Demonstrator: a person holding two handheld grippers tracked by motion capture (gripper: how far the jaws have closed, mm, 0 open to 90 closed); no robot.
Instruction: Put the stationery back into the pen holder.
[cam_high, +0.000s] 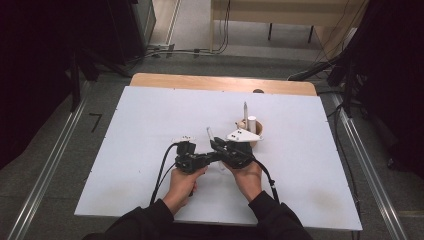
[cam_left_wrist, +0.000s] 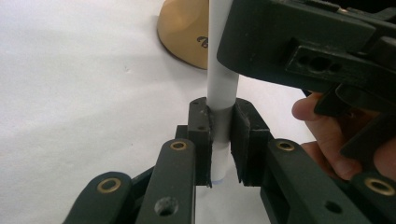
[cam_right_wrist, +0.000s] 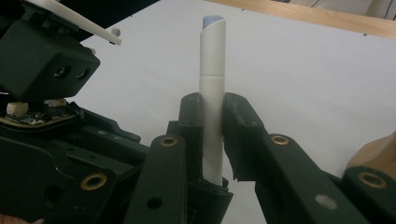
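High view: left gripper and right gripper brought together near the middle of the white surface, a hand behind each, with a white pen rising between them. Just behind, a tan wooden holder carrying another pen and a white tube.

Left gripper view: fingers clenched on the pen's lower barrel, right gripper's black body close above at the right, holder beyond.

Right gripper view: fingers clamped around the same pen, upright, pale blue tip on top, left gripper touching or nearly so at the left.
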